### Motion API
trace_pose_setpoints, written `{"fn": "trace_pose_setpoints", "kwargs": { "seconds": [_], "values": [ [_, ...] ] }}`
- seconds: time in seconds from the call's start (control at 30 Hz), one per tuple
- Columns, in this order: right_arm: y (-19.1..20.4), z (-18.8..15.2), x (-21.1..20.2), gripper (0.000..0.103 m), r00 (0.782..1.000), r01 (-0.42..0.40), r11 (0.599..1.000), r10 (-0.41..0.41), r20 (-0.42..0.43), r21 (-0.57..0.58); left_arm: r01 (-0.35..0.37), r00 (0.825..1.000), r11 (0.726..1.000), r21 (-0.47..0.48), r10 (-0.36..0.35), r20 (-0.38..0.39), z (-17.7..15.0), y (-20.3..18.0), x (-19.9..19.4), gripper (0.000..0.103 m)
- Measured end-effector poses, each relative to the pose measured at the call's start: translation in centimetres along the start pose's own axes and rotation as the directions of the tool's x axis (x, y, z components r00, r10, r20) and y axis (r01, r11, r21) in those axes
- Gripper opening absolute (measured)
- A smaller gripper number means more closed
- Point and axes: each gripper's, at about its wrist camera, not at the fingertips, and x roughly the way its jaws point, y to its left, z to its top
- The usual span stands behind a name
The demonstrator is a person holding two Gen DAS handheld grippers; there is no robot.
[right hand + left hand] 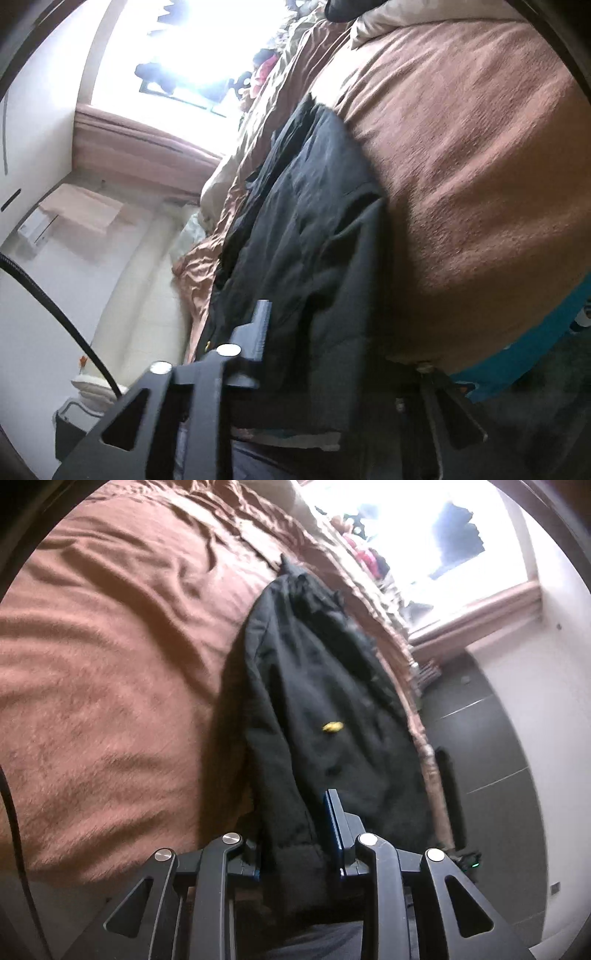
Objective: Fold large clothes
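Clamping a thick fold of the black jacket [317, 686] at its near end, the left gripper [295, 834] has its fingers pressed on the cloth from both sides, the padded hem bulging out between them. The right gripper [317, 347] sits at another part of the same near end; only its left finger [260, 325] shows, the other is buried under dark cloth, so the fingers look closed on the jacket, though the contact itself is hidden. Both wrist views are blurred.

From the grippers the jacket runs away in a long, narrow strip along the edge of the bed [110, 657], lying on a rust-brown blanket [461, 166]. A small yellow mark [332, 727] shows on the jacket's upper side about halfway along. Its far end bunches into a dark, crumpled point near the bed's far edge.

Beyond the bed edge lies a grey tiled floor [491, 738], then a pale wall. Farthest off, a bright window [424, 535] glares above a reddish-brown sill, with blurred coloured things piled beside it.
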Motion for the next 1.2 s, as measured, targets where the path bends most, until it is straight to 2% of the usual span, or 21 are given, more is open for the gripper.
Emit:
{"fn": "trace_pose_setpoints", "kwargs": {
  "seconds": [0.03, 0.07, 0.27, 0.6, 0.83, 1.2],
  "values": [
    [0.0, 0.1, -0.2, 0.005, 1.000, 0.012, 1.000, -0.012, 0.014, 0.009, -0.023, 1.000, 1.000, -0.006, 0.023, 0.005, 0.0, 0.3, 0.0, 0.023],
    [0.1, 0.1, -0.5, 0.003, 1.000, 0.021, 1.000, -0.021, 0.022, 0.015, -0.044, 0.999, 0.999, -0.013, 0.044, 0.011, 0.0, 0.5, 0.0, 0.014],
    [2.9, 0.1, -2.4, 0.000, 0.996, 0.070, 0.997, -0.070, 0.059, -0.008, -0.049, 0.996, 0.997, -0.065, 0.054, 0.072, 0.7, 0.7, -1.3, 0.005],
    [11.8, 0.0, -6.0, 0.000, 0.993, 0.025, 0.991, -0.010, 0.117, -0.130, 0.011, 0.980, 1.000, -0.025, -0.005, 0.201, 1.7, -2.8, -6.3, 0.003],
    [16.0, -1.8, -9.5, 0.000, 0.990, -0.024, 0.982, 0.050, 0.135, -0.186, 0.037, 0.962, 0.999, 0.019, -0.040, 0.269, 2.0, -5.2, -10.9, 0.003],
    [17.1, -4.5, -13.5, 0.000, 0.984, -0.041, 0.966, 0.083, 0.155, -0.257, 0.049, 0.926, 0.996, 0.074, -0.073, 0.370, -0.5, -7.6, -19.1, 0.003]
  ]
}}
